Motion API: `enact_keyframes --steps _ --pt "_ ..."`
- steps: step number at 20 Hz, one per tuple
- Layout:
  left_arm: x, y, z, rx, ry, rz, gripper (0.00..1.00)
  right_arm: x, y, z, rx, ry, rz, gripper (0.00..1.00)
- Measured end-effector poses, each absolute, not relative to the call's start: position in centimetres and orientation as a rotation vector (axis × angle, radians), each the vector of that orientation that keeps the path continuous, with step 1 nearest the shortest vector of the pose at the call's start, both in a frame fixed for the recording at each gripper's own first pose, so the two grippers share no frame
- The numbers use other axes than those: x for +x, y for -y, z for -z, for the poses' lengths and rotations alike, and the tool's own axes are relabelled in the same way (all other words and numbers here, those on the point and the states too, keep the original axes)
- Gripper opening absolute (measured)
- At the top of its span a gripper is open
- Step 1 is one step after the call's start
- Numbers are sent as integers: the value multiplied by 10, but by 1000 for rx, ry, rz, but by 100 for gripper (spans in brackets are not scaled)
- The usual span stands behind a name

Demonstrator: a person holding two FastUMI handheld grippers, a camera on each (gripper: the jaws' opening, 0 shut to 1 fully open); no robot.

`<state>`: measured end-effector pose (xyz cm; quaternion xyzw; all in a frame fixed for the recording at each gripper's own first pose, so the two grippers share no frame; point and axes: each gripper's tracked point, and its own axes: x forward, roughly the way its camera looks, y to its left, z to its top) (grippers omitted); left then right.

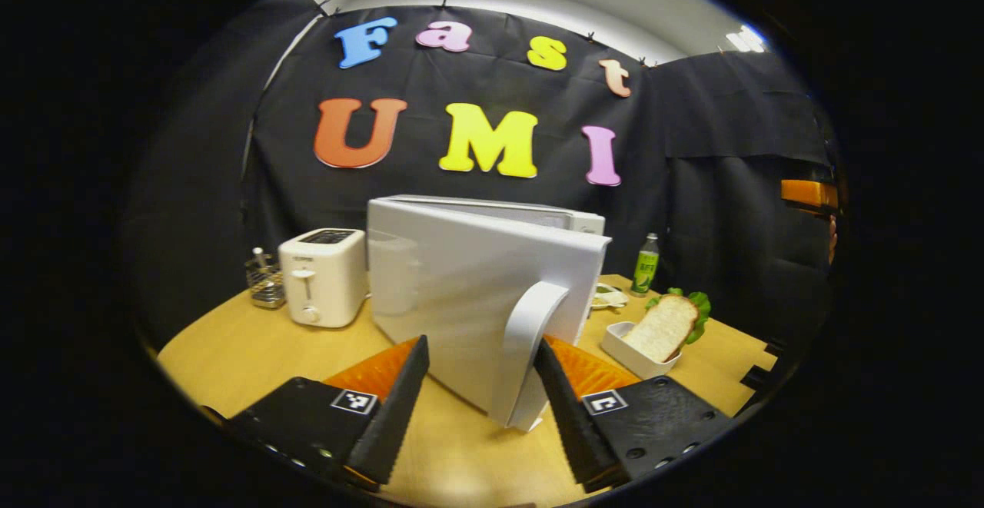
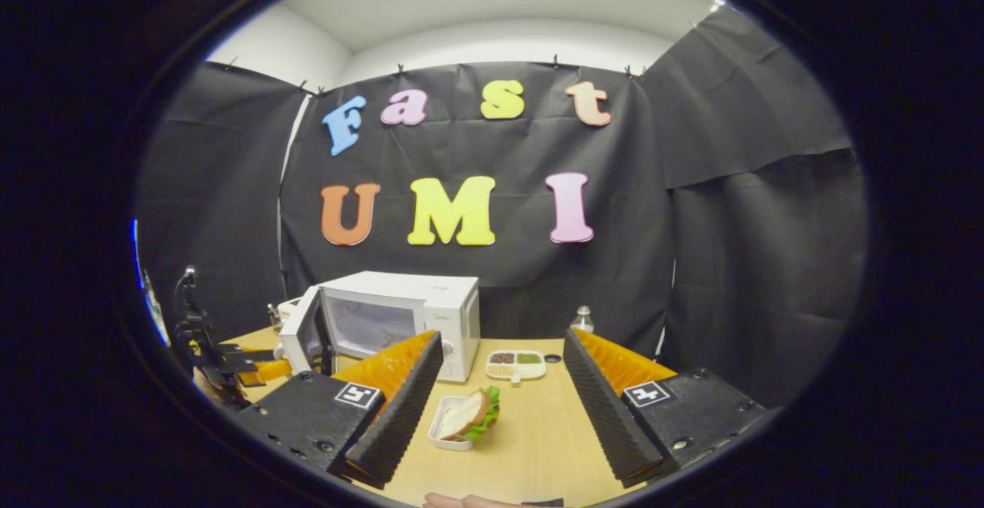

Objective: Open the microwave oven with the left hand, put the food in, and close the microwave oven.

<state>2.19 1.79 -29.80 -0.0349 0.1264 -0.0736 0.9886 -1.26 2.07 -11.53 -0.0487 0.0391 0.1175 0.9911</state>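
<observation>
The white microwave (image 2: pixel 400 312) stands at the back of the wooden table with its door (image 1: pixel 477 293) swung open toward me. The door's curved white handle (image 1: pixel 526 354) sits between the fingers of my left gripper (image 1: pixel 482 346), close to the right-hand finger; the jaws stand wide apart. A sandwich of bread and lettuce (image 1: pixel 665 327) lies in a small white tray (image 1: pixel 624 343) to the right of the door. My right gripper (image 2: pixel 502 339) hovers open above the table, with the sandwich (image 2: pixel 469 413) low between its fingers. The left gripper (image 2: pixel 231 362) shows by the door's edge.
A white toaster (image 1: pixel 323 277) and a wire rack (image 1: pixel 265 281) stand left of the microwave. A green bottle (image 1: pixel 646 263) and a divided plate (image 2: pixel 515 364) sit behind the sandwich. A hand (image 2: pixel 461 502) shows at the bottom edge. Black cloth walls enclose the table.
</observation>
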Motion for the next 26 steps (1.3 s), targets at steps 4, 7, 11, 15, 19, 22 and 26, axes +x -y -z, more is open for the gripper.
enact_keyframes --steps 4,7,11,15,19,22,26 --pt "-15 -80 265 -27 -222 -60 96 10 -27 125 -139 -135 -245 92" --pt "-28 -106 226 -23 -190 -157 93 30 -35 127 -163 -180 -252 100" --pt "-23 -105 186 -67 -170 -162 95 64 -32 127 -203 -201 -236 92" --pt "-5 -105 152 -54 -138 -186 95 89 -31 134 -180 -268 -270 100" --pt "15 -88 134 -66 -130 -170 95 111 -33 153 -163 -393 -349 92" --pt "24 -71 121 -44 -115 -155 95 122 -33 187 -135 -559 -422 93" --pt "33 -53 99 -38 -77 -154 95 131 -40 232 -28 -794 -540 100"
